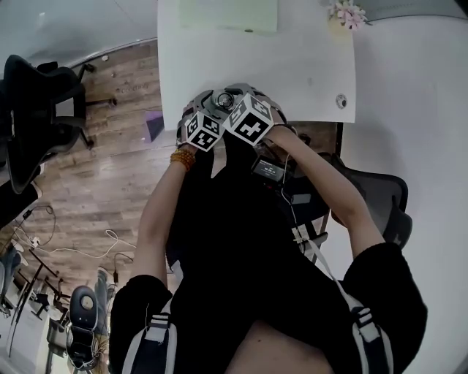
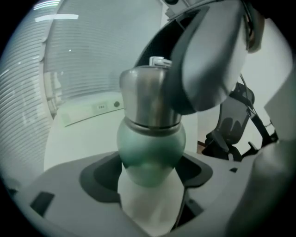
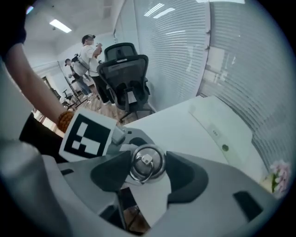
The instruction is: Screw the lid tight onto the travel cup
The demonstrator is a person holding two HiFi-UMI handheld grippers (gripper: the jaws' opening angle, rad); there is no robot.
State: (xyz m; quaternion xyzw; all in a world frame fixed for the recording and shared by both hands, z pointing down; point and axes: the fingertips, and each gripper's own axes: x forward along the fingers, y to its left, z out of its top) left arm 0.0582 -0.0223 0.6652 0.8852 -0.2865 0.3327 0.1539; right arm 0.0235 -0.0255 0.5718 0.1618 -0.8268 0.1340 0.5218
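Note:
The travel cup [image 2: 149, 146] has a rounded green body and a silver metal lid [image 2: 149, 95]. It stands upright between the dark pads of my left gripper [image 2: 150, 172], which is shut on its body. In the right gripper view I look down on the lid [image 3: 147, 163] with its small ring. My right gripper [image 3: 147, 165] comes from above, its pads pressing the lid on both sides. In the head view both marker cubes, the left one [image 1: 202, 131] and the right one [image 1: 252, 120], sit close together at the table's near edge, with the lid [image 1: 224, 100] just above them.
The white table [image 1: 292, 66] carries a pale green sheet [image 1: 227, 14] and a small flower [image 1: 349, 13] at its far side. Black office chairs stand at the left [image 1: 44, 109] and the right [image 1: 380, 197]. A person [image 3: 88, 51] stands far off beside another chair [image 3: 125, 69].

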